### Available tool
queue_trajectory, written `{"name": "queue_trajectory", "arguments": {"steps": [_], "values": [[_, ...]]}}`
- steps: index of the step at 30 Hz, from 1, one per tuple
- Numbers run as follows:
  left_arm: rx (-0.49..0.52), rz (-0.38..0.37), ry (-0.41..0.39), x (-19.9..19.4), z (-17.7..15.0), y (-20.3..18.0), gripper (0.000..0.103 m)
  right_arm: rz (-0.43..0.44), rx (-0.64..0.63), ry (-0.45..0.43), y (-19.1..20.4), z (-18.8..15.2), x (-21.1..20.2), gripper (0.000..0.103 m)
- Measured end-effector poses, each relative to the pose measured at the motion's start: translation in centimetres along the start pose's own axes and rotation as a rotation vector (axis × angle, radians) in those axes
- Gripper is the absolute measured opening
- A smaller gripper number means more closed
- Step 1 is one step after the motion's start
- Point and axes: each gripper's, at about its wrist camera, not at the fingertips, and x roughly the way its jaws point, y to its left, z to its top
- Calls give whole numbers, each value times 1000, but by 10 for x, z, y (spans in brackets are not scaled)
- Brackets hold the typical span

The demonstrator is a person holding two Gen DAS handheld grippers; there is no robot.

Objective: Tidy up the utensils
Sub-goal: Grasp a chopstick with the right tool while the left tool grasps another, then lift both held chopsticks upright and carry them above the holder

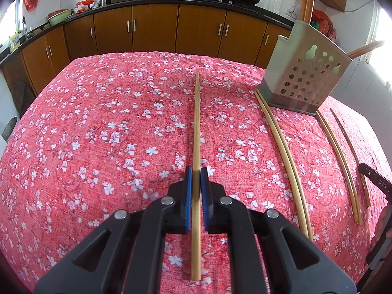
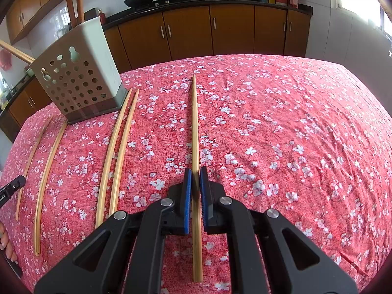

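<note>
Between shut jaws, a chopstick [image 1: 196, 127].

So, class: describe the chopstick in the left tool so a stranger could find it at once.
Find the table's red flowered cloth, where a pale perforated utensil holder stands. Of the chopsticks lying near it, this chopstick is furthest left. Unlike the loose pairs, it lies alone, clamped in the shut left tool.

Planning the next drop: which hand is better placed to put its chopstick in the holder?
Left, barely: left tool and right tool each grip a chopstick, but the holder looks slightly nearer the left.
</note>
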Motion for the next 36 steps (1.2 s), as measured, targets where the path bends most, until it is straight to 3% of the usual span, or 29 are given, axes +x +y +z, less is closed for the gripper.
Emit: {"name": "queue_trajectory", "arguments": {"steps": [11, 23, 28, 36], "values": [[17, 10, 2, -5, -5, -5, 10, -17, -24, 1, 2, -4, -3, 9], [50, 32, 7, -7, -8, -5, 8, 29, 10, 0, -10, -7, -10, 7], [55, 20, -52, -29, 2, -3, 8, 43, 23, -99, -13, 0, -39, 7], [43, -34, -238, -92, 36, -8, 8, 70, 31, -287, -9, 26, -96, 7]]}}
